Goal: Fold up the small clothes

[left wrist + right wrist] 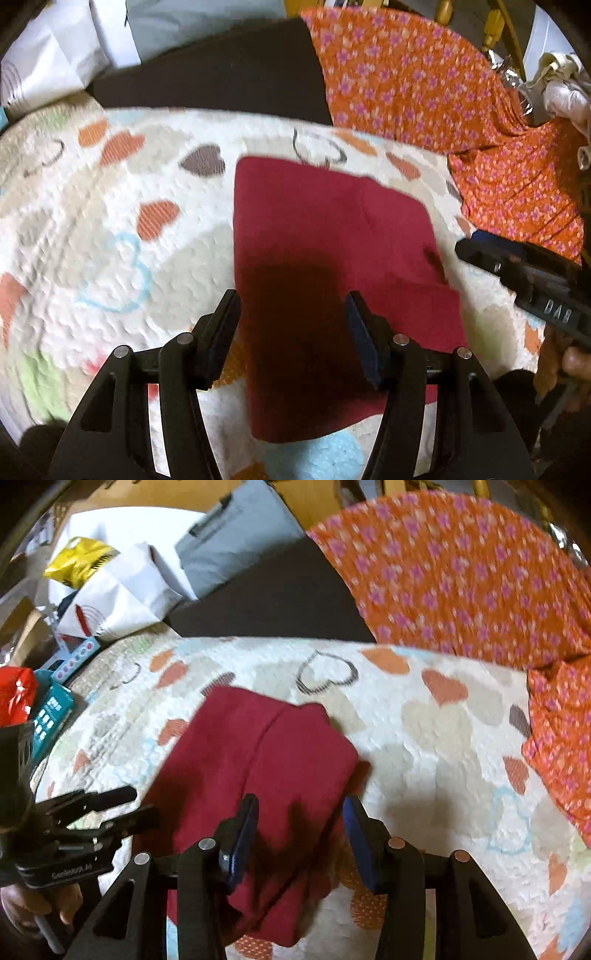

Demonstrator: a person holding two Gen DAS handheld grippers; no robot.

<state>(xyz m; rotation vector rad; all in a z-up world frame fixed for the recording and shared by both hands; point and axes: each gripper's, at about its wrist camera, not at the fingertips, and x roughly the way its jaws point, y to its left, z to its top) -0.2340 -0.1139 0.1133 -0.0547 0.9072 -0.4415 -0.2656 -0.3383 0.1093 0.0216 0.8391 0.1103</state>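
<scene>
Red cloth (332, 258) is lying folded flat on the heart quilt (110, 229), roughly in the middle. Left gripper (291, 314) hangs over its near part with jaws spread, nothing between them, not touching the fabric as far as I can see. Right gripper (301, 819) same deal, spread and empty above the cloth's near right edge. Orange floral fabric (461, 576) is off at the far right, white bags (122, 590) far left. Both views a bit blurry
</scene>
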